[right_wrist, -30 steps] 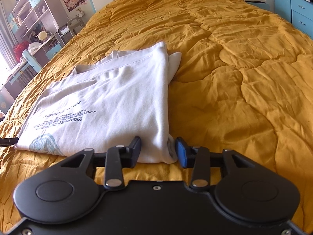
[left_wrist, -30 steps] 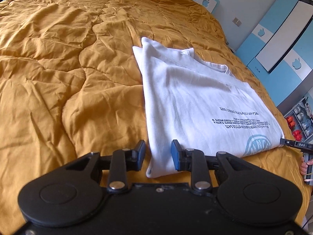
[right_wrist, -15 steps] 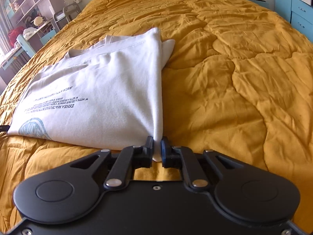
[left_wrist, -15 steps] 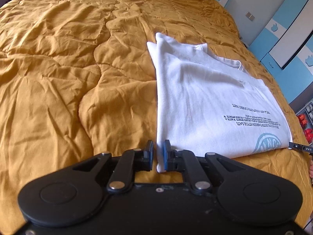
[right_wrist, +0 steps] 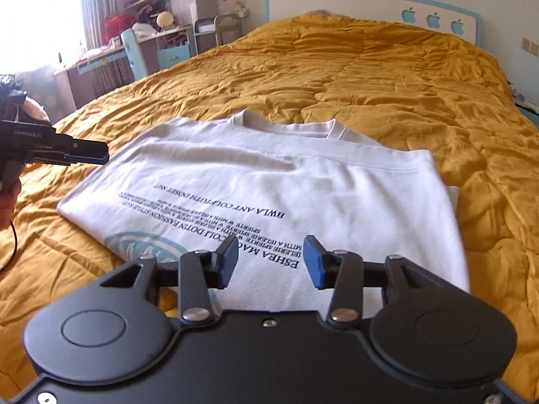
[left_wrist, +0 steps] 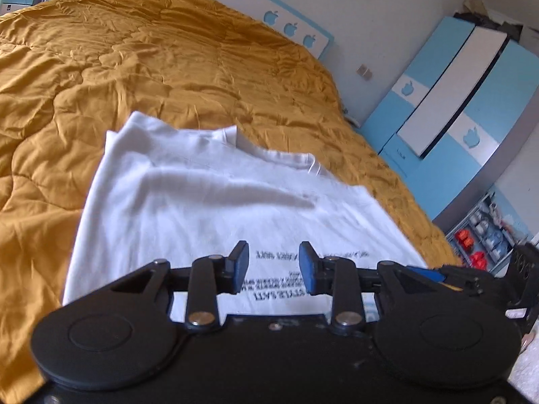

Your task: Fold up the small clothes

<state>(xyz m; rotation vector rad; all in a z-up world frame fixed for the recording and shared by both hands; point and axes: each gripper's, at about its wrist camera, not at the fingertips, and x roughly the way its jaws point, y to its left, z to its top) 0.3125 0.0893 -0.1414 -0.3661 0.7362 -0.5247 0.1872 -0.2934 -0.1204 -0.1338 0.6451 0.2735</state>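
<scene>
- Both grippers, clamped on the shirt's near corners half a second ago, have let go and lifted; each now hangs over the printed text, jaws spread with nothing between them.
- Left wrist view, left to right: orange quilt [left_wrist: 141,54] fills the left and top; white shirt [left_wrist: 209,202] lies folded and flat at centre; left gripper [left_wrist: 273,266] at lower centre, released; blue-and-white wardrobe [left_wrist: 448,107] at upper right.
- Right wrist view, left to right: left gripper [right_wrist: 86,153] enters at the left edge, seen side-on above the quilt [right_wrist: 387,77], just beside the shirt's left edge.
- Shirt [right_wrist: 337,188] at centre, collar towards the headboard [right_wrist: 337,3], print facing up.
- Right gripper [right_wrist: 271,262] at lower centre, released.
</scene>
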